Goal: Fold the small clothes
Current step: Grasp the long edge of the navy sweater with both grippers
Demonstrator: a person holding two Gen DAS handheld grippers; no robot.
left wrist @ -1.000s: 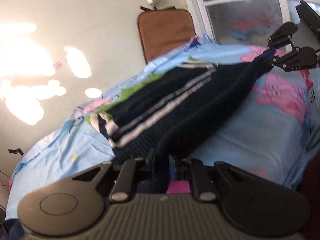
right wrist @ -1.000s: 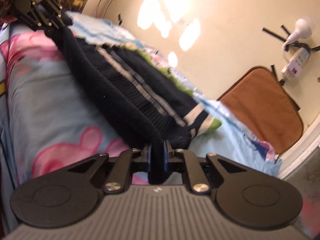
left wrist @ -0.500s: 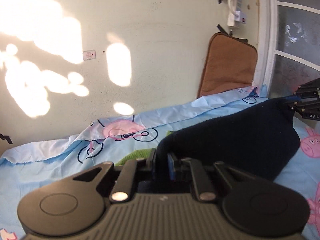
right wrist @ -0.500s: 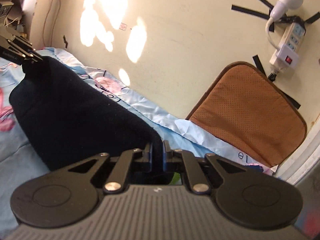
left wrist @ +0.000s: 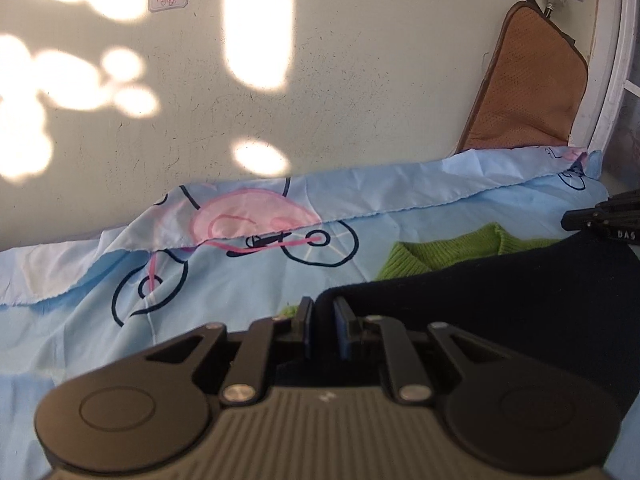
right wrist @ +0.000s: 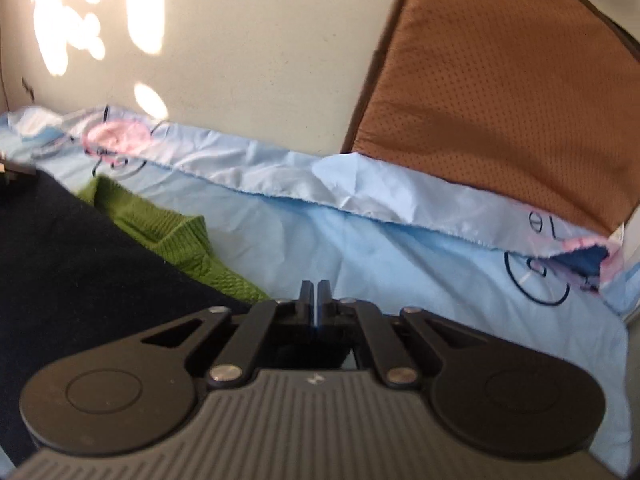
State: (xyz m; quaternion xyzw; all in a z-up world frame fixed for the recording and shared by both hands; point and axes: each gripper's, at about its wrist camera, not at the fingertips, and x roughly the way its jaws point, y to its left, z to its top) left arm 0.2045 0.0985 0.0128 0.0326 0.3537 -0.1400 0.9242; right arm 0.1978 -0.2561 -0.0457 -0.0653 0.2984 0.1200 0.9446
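A small dark navy knit garment (left wrist: 500,304) with a green collar (left wrist: 436,250) lies folded over on the blue cartoon bed sheet (left wrist: 224,280). My left gripper (left wrist: 323,322) is shut on the garment's navy edge. In the right wrist view the navy fabric (right wrist: 68,264) and green collar (right wrist: 168,236) lie to the left. My right gripper (right wrist: 315,300) has its fingers pressed together, with dark cloth showing just behind them. The right gripper's tip also shows in the left wrist view (left wrist: 600,222), at the garment's far corner.
The cream wall (left wrist: 360,80) runs along the back of the bed. A brown perforated cushion (right wrist: 512,92) leans against it at the right. The sheet's loose hem (right wrist: 320,184) is bunched along the wall. A white window frame (left wrist: 612,80) stands at the far right.
Both grippers have carried the garment's edge over toward the wall. The striped side is now covered, the green collar shows, and the fabric lies lower on the sheet.
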